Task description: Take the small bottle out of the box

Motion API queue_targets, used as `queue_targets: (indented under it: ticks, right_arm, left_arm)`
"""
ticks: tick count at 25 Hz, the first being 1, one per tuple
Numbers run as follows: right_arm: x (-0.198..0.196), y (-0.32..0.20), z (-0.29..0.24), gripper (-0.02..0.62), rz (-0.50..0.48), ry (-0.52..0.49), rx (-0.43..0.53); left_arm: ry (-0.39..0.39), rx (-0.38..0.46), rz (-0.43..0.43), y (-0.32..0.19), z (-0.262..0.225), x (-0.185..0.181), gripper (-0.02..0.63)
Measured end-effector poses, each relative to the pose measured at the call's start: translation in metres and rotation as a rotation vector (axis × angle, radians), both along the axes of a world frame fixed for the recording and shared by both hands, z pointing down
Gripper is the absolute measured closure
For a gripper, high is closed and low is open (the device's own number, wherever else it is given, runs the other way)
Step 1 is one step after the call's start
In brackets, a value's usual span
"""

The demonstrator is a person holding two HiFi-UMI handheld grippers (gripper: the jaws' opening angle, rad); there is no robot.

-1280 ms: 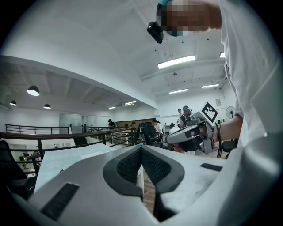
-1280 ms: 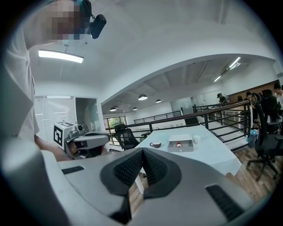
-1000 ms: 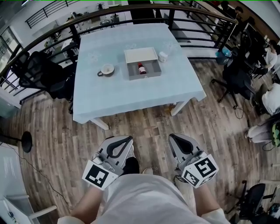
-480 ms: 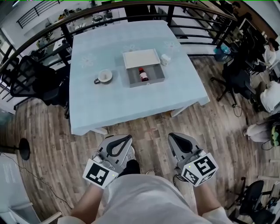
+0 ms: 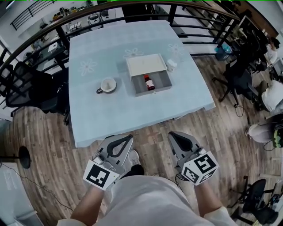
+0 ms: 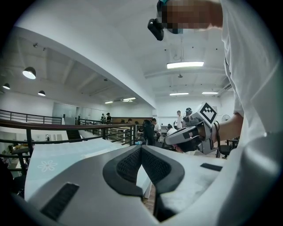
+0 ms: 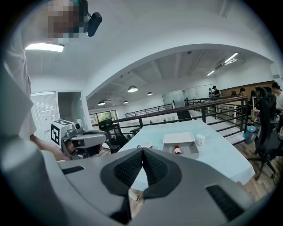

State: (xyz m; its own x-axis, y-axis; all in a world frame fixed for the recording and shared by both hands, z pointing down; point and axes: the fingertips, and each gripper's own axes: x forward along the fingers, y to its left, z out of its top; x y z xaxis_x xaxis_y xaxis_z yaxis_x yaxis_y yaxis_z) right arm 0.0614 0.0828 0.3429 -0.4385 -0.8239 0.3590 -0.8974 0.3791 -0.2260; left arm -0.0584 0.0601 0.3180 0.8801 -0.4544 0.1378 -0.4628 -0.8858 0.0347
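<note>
Closest in, the left gripper (image 5: 127,138) and right gripper (image 5: 173,135) hang at the person's waist above the wooden floor (image 5: 48,145). Both have their jaws pressed together with nothing between them. Each carries a cube printed with black-and-white square marker patterns. Further out stands the table (image 5: 132,110) under a pale blue cloth with faint flower prints. On it, a cup (image 5: 107,84) sits left of the grey box (image 5: 165,82). The small bottle (image 5: 149,82), red-capped and dark, lies inside the box; its label print is too small to read. A white lid (image 5: 146,65) rests against the box's far edge, with a small white jar (image 5: 171,65) just right of it. A dark railing (image 5: 110,8) runs behind.
</note>
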Motion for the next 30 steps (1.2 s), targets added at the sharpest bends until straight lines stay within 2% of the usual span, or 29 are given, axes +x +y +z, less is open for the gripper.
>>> queue_targets:
  ticks: [13, 30]
  right_arm:
    - [-0.023, -0.059, 0.011, 0.574, 0.036, -0.002, -0.03]
    - [-0.022, -0.109, 0.025, 0.574, 0.029, 0.003, -0.063]
  left_arm:
    - [0.003, -0.004, 0.037, -0.058, 0.003, -0.02, 0.6]
    - [0.015, -0.024, 0.009, -0.1, 0.008, -0.02, 0.6]
